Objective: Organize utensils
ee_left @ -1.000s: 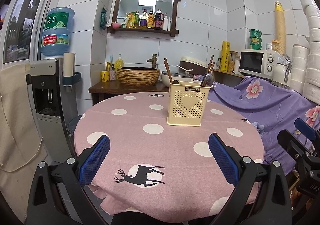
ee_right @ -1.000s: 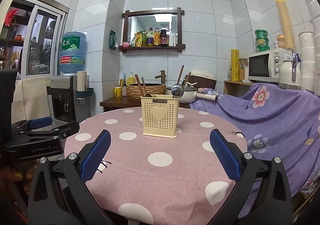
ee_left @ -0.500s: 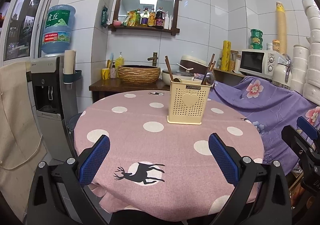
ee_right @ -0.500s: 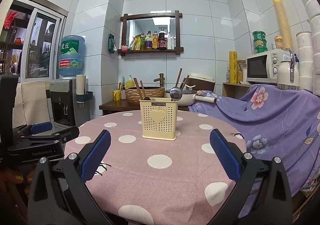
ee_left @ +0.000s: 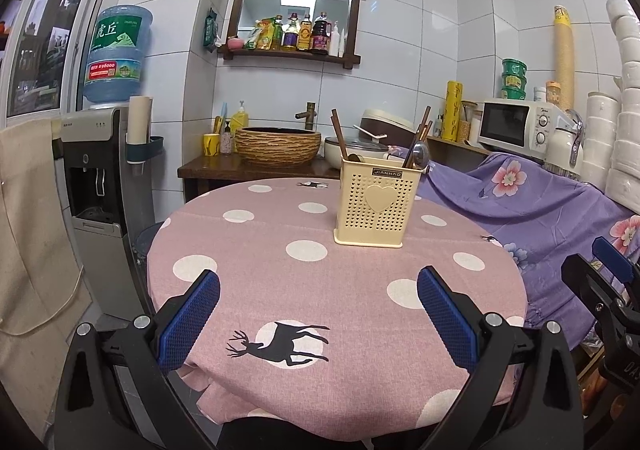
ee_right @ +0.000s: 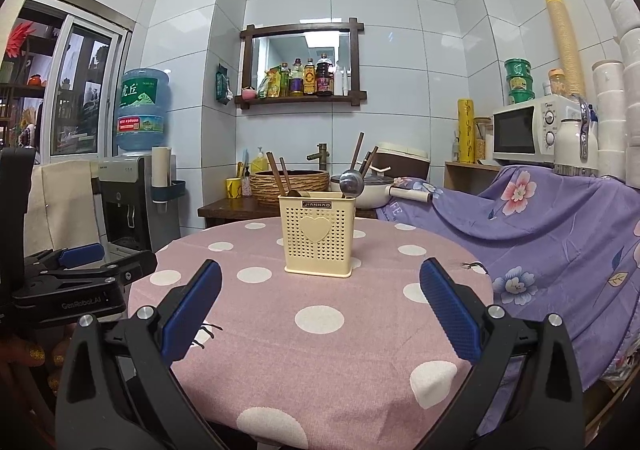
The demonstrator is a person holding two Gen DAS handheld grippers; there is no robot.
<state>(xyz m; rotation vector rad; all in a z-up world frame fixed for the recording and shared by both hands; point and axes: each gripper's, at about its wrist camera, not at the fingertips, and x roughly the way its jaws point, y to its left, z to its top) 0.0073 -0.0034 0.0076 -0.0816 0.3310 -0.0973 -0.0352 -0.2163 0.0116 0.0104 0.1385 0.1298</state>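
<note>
Both the left claw (ee_left: 318, 312) and right claw (ee_right: 320, 310) gape, holding nothing; ahead, the utensil holder (ee_right: 317, 235) already holds chopsticks (ee_right: 273, 169) and a ladle (ee_right: 351, 183), so the task looks done

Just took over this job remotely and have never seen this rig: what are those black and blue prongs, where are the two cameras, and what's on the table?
The prongs are handheld grippers, one per hand of a person, each carrying a camera that looks along its fingers. The left view shows the left gripper; the right view shows the right gripper. Both are open and hold nothing. On the pink table stands a cream holder with chopsticks and a ladle upright inside.
</note>
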